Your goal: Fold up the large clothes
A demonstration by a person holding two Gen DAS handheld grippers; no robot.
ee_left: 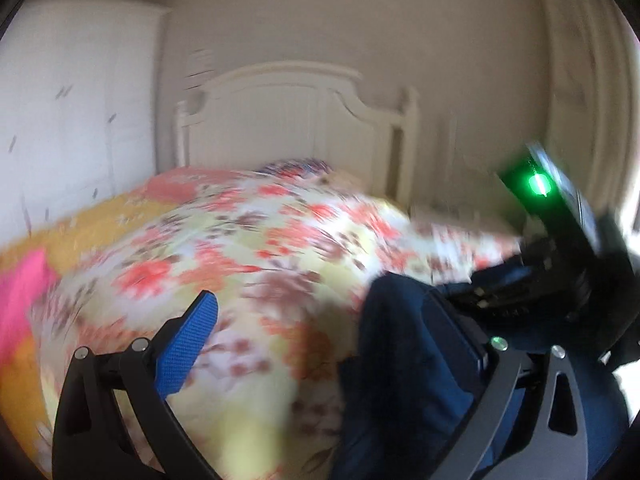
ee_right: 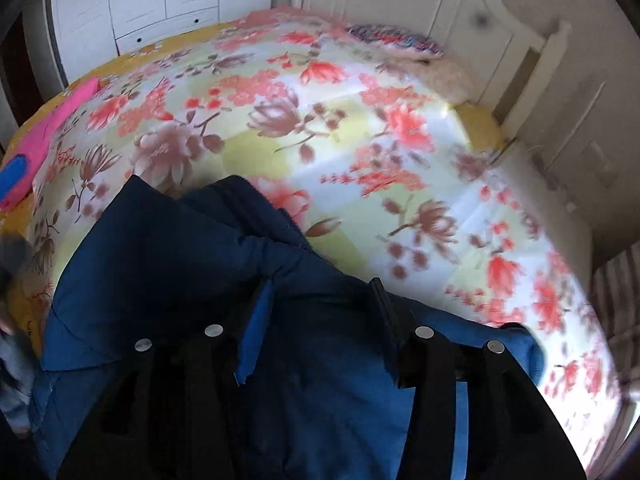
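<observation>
On the bed: a big dark blue garment (ee_right: 192, 256) lies bunched at the near edge, on top of a flowery bedspread (ee_right: 360, 128).
Look of the garment: thick and soft, deep blue, with folds and creases; a flat flap with a straight edge sticks out on the left side in the right wrist view.
Which way it points: it is too crumpled to tell its long side or which end is which.
Containers: none can be seen holding anything.
Left gripper (ee_left: 320, 328): its jaws are spread wide; one blue pad (ee_left: 188, 336) is bare over the bedspread, and blue cloth (ee_left: 404, 360) hangs over the other finger, but nothing is pinched.
Right gripper (ee_right: 316, 332): its jaws stand partly apart right over the garment; whether the cloth is pinched cannot be told.
Other things: a pink cloth (ee_right: 60, 120) lies at the far left of the bed; a white headboard (ee_left: 288, 120) and a white wardrobe (ee_right: 152, 0) stand behind.
</observation>
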